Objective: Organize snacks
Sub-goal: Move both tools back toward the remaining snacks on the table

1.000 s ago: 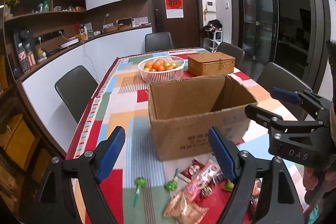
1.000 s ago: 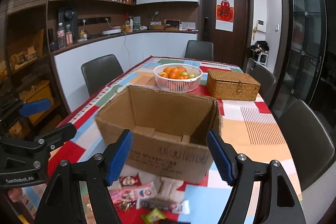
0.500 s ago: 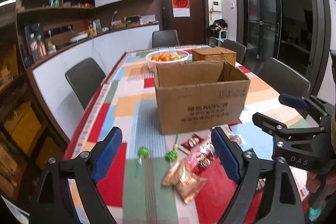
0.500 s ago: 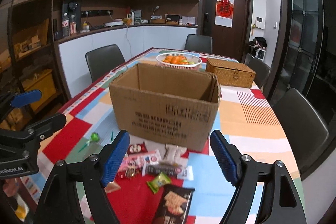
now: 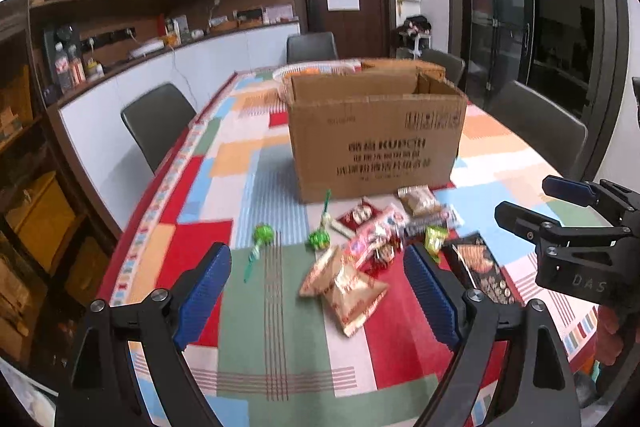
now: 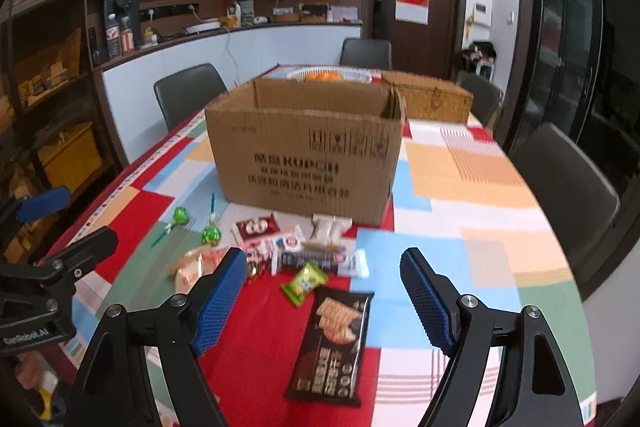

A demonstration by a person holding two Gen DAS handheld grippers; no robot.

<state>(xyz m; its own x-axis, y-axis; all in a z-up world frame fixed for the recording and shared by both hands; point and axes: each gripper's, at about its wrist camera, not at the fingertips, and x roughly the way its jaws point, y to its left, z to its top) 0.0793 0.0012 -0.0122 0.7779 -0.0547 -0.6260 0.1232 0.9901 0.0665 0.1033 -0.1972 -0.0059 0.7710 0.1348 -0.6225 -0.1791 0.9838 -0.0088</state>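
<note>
Grippers both lower and drawn back from the open brown cardboard box [image 6: 308, 151], left gripper [image 5: 318, 297] and right gripper [image 6: 322, 297] spread and empty, now frame the scattered snack packets [image 6: 304, 259] lying on the patchwork-clothed surface [image 6: 460, 251], so picking looks next.

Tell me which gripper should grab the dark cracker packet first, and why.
Right, probably. The right gripper is open with the dark cracker packet lying directly between its fingers; the left gripper frames the orange snack bag instead.
</note>
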